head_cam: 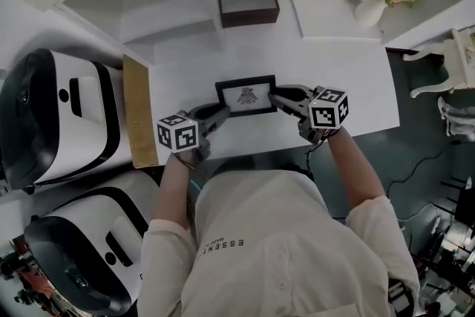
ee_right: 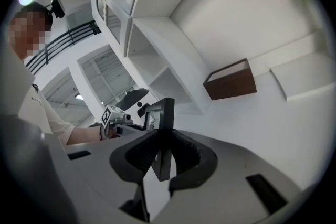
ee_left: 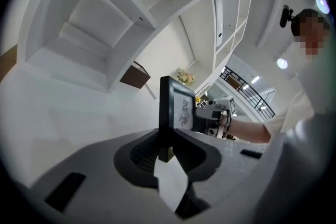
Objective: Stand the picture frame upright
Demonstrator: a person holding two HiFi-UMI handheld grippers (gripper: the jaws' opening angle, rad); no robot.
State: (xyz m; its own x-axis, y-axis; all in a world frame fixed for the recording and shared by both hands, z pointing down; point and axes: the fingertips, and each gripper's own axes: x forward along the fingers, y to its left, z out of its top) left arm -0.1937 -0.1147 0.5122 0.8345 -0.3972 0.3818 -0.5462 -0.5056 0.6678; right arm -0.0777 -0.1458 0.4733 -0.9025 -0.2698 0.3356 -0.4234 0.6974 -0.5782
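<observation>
Over white table (head_cam: 334, 78), picture frame (head_cam: 246, 96) faces the person, long axis sideways.

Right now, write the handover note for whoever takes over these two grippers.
Left gripper: shut on the left edge of the picture frame.
Right gripper: shut on its right edge.
Frame: held between both over the white table, picture side showing to the head view. Whether its bottom edge touches the table cannot be told.
Done: frame gripped at both sides.
Left: stand it on its own, then let go.
</observation>
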